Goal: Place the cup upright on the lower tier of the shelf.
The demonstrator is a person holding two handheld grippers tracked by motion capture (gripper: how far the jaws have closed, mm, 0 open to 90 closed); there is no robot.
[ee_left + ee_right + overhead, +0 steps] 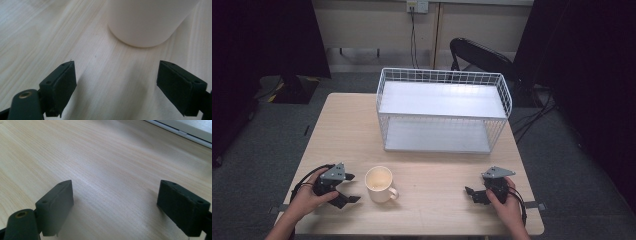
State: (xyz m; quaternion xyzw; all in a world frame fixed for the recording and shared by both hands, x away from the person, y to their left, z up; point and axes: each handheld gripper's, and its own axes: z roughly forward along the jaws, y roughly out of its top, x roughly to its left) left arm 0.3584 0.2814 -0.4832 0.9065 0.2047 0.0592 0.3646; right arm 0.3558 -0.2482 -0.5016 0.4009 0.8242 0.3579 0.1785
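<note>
A cream mug point(379, 183) stands upright near the table's point(437, 200) near edge, just right of the left gripper point(350, 188), whose jaws gape wide and empty. The right gripper point(470, 194), also spread and holding nothing, sits near the right corner, bare wood between it and the mug. A white wire shelf rack point(442, 110) fills the far half.

Pretty dim room, dark at the edges, but the counter point(432, 200) is lit okay from overhead. Bit of glare on the rack point(442, 97) shelf. Soft shadows under the tongs point(116, 85) up close, and the mug point(147, 22) is blurry there.
</note>
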